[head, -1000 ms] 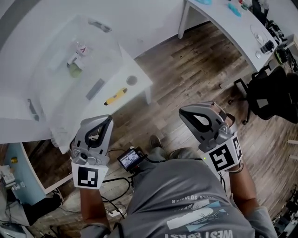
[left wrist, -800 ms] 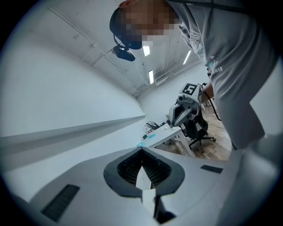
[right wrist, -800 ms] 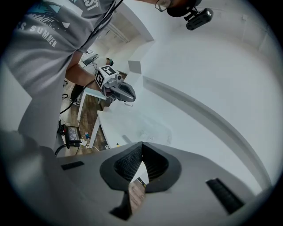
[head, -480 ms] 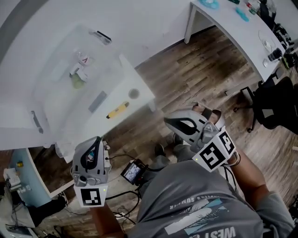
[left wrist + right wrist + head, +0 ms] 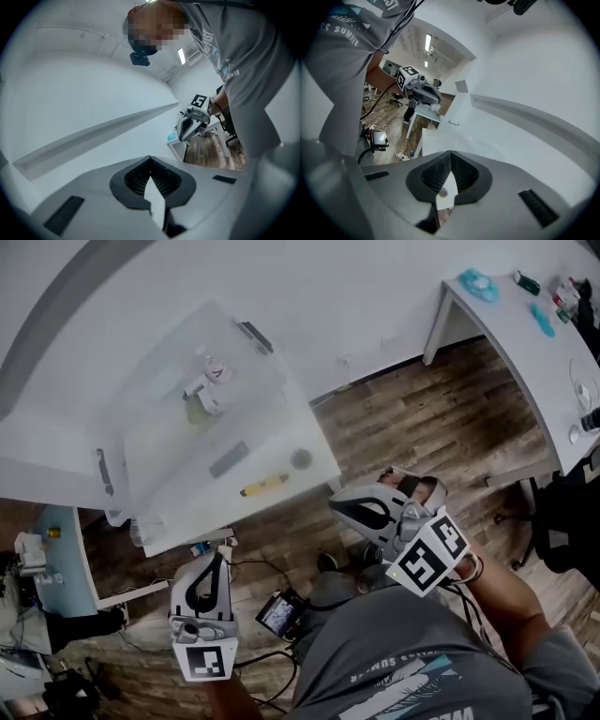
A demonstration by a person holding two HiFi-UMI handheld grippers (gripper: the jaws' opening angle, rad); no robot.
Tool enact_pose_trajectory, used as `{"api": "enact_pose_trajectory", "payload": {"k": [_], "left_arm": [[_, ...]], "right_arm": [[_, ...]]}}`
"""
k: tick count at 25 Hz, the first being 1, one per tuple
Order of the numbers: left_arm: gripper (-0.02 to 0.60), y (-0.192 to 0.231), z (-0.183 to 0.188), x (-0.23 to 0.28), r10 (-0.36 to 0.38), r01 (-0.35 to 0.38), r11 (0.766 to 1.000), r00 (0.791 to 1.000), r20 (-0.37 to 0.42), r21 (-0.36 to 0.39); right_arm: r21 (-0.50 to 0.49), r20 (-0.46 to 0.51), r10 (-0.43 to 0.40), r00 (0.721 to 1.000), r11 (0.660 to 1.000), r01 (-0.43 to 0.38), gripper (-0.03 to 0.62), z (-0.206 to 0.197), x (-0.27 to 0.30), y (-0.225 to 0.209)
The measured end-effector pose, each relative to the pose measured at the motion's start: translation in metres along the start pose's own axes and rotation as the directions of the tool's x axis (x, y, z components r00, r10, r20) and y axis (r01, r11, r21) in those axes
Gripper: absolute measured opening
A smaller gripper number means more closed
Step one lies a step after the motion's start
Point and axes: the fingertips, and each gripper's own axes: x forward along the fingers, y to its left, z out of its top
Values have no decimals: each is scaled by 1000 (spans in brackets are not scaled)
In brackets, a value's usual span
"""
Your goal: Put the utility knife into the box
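- The utility knife (image 5: 265,487), yellow, lies flat on the white table (image 5: 309,432), just outside the box (image 5: 141,442) on the side facing the person. It is not inside.
- The box is clear plastic with a dark latch at each end. A few small things, one of them green (image 5: 197,412), sit toward its far end.
- A grey strip (image 5: 229,459) lies between those bits and the knife. Whether it is inside the box wall cannot be told.
- A round grey spot (image 5: 301,458) shows on the table just past the knife, away from the box.
- The left gripper (image 5: 217,559) is held low, off the table and well short of the box, over the wooden floor (image 5: 441,427).
- In the left gripper view its jaws (image 5: 150,158) are pressed together tip to tip with nothing between them, and they point at bare white wall.
- The right gripper (image 5: 337,507) is level with the knife but apart from it, out past the table corner on the side away from the box.
- The right gripper view shows that gripper (image 5: 450,152) closed as well, empty, pads meeting.
- Each gripper view catches the other one: the right gripper (image 5: 190,124) and the left gripper (image 5: 423,93), marker cubes showing.
- A small lit screen (image 5: 281,612) hangs at the person's waist, below the box side of the scene.
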Motion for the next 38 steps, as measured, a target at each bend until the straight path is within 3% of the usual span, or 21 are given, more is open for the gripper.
{"api": "enact_pose_trajectory", "payload": {"k": [2,8,14,21,25,30,33,38], "left_arm": [[11,3,-4,-11,22,-22,1000,999,-40,1],[11,27,6,-11,133,-132,991,991,31,-20],[11,63,-24,-27,174,-173,983,984,29,-54],[11,107,-57,-44,197,-191,979,977,79,-67],[11,118,-80,-50,195,-189,977,979,58,-99],[11,125,-101,-50,201,-196,973,979,28,-121],[11,126,-109,-50,215,-214,966,976,-10,-144],[11,133,-116,-50,239,-246,955,969,-59,-165]], "right_arm": [[11,33,36,999,999,-37,11,5,14,6],[-26,43,113,993,993,-112,11,7,40,3],[-19,17,175,984,984,-175,11,17,93,10],[-15,-36,216,976,976,-217,15,23,158,9],[31,-93,269,959,963,-268,74,8,197,20],[117,-199,407,891,913,-391,223,-40,247,46],[172,-264,480,837,877,-449,258,-79,274,64],[224,-384,559,735,829,-513,259,-144,315,90]]}}
